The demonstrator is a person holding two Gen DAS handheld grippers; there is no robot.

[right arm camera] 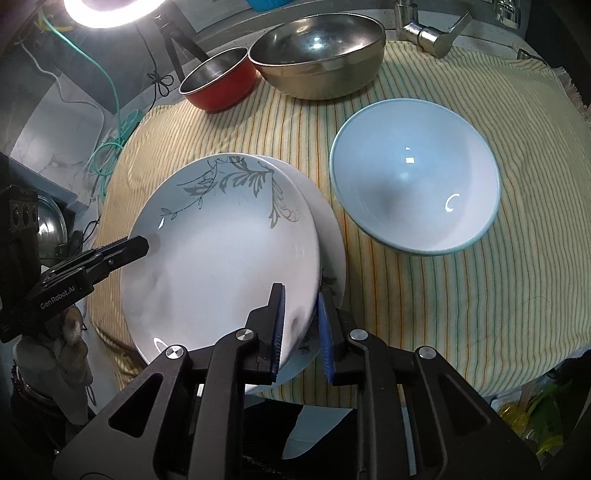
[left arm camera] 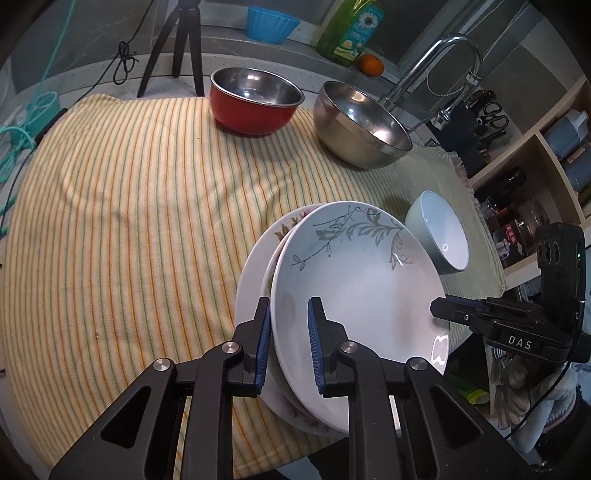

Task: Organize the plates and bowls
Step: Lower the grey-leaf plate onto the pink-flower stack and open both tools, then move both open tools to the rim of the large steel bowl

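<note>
A white plate with a grey leaf pattern (left arm camera: 354, 280) (right arm camera: 221, 254) sits tilted on a second white plate (left arm camera: 251, 280) (right arm camera: 328, 221) on the striped cloth. My left gripper (left arm camera: 290, 336) straddles the top plate's left rim, jaws partly open around it. My right gripper (right arm camera: 301, 325) straddles the same plate's right rim, jaws partly open. Each gripper shows in the other's view: the right (left arm camera: 439, 308), the left (right arm camera: 142, 245). A pale blue bowl (left arm camera: 439, 236) (right arm camera: 413, 177) stands right of the plates. A red bowl (left arm camera: 255, 99) (right arm camera: 218, 81) and a steel bowl (left arm camera: 362, 123) (right arm camera: 317, 51) stand at the back.
The striped cloth (left arm camera: 129, 221) covers the counter. A faucet (left arm camera: 436, 70) rises behind the steel bowl. A tripod (left arm camera: 177, 48), a blue cup (left arm camera: 271, 24), a green bottle (left arm camera: 351, 29) and an orange (left arm camera: 371, 64) stand behind. Shelves (left arm camera: 535, 155) lie to the right.
</note>
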